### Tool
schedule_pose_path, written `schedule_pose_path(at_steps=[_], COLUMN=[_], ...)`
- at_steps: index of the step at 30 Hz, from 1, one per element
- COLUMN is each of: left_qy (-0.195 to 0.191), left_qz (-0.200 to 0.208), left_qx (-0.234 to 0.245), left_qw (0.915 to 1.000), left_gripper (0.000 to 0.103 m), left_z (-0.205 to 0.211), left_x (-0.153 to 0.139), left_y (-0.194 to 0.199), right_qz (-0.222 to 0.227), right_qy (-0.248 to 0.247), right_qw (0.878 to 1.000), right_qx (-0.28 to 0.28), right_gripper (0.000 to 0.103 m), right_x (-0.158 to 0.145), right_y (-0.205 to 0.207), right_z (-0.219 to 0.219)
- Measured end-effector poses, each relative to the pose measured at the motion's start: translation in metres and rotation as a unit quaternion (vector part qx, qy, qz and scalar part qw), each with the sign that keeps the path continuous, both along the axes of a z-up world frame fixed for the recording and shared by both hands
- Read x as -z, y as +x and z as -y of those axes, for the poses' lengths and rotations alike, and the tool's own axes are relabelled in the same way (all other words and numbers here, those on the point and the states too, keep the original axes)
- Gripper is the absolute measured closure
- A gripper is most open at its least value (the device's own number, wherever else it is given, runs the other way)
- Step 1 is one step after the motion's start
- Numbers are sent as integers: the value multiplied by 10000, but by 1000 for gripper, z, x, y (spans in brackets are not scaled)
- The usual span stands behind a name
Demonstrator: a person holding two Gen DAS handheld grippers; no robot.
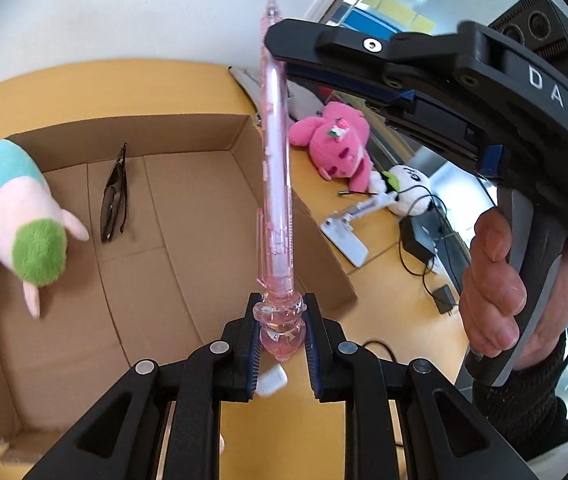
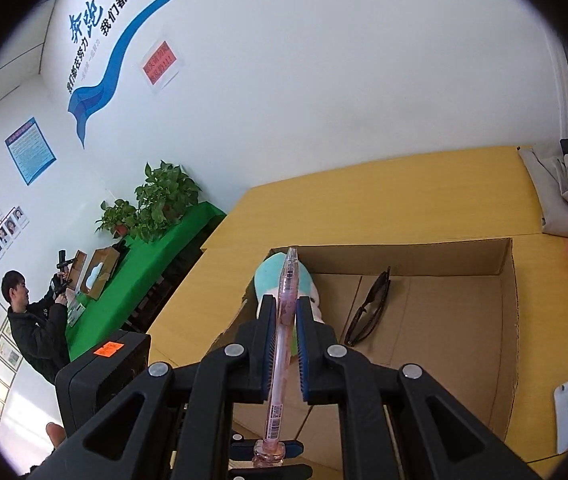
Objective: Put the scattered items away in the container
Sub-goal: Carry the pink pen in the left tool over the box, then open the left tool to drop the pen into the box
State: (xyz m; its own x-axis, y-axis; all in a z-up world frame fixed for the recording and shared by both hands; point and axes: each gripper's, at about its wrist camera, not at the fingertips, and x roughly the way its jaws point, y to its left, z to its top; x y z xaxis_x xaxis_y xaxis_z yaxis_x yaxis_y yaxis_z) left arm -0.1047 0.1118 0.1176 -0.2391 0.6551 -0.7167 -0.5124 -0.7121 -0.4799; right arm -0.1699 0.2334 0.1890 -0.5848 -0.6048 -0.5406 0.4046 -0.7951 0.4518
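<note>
Black plastic grippers, blue ribbed pads [image 1: 253, 344], silver pivot screws; right gripper [image 1: 280, 46] marked "DAS"; dark knitted sleeve [image 1: 524, 408] at its handle.

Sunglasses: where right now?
Folded sunglasses lie on the cardboard box floor near its far wall, right of the pastel plush in the left wrist view.

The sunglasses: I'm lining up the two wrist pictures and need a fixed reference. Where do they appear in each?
Left wrist: sunglasses lie left of centre on the cardboard box floor, near its back wall, right of the plush toy.
Right wrist: sunglasses sit right of centre, against the box's back wall.
Shared landmark: the pink pen held by both grippers.
</note>
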Motion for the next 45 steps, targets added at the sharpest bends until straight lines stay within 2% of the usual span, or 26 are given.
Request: schedule_pose_path(at_steps=[5, 9, 16, 23, 28, 29, 32, 38, 39, 40, 42, 44, 45], left_qy=[-55, -237, -432, -505, -636, -529, -427, -560, -586, -587, -478, -311, -285], left_qz=[344, 686, 1373, 1877, 2150, 2217, 2357, 2172, 2122, 2056, 1925, 1746, 1648], left_qx=[-38, -46, -77, -164, -256, -275, -296, -271, -310, -351, -421, -431, -405], left_qw=[9994, 9974, 9896, 9808, 9742, 9733, 9704, 9742, 9750, 9762, 9792, 9832, 9851], left_gripper=[84, 84, 84, 84, 84, 84, 84, 83, 78, 61, 39, 36, 36], left_z=[-13, -26, -43, -52, -54, -53, -50, -53, -52, -51, -47, -43, -42], left_x=[17, 44, 95, 132, 151, 153, 154, 148, 146, 142, 132, 120, 113], left_y=[-39, -66, -113, -141, -151, -154, -159, -152, -150, -148, -143, -133, -127], right_qz=[343, 705, 1356, 1791, 1906, 1924, 1977, 1931, 1878, 1808, 1634, 1401, 1294], right_qy=[123, 224, 420, 500, 605, 639, 637, 676, 696, 710, 712, 719, 685], right_qw=[9993, 9971, 9895, 9819, 9791, 9784, 9772, 9770, 9778, 9790, 9823, 9858, 9874], right_qx=[107, 163, 258, 346, 386, 396, 435, 605, 623, 624, 582, 590, 595], right_gripper=[94, 95, 95, 95, 96, 101, 101, 99, 99, 98, 92, 64, 57], right_x=[28, 59, 125, 177, 196, 200, 209, 212, 209, 204, 190, 173, 165], right_y=[-43, -78, -133, -164, -174, -176, -181, -180, -177, -174, -166, -154, -147], right_z=[-2, -3, -4, -11, -10, -10, -9, -18, -19, -20, -21, -24, -25])
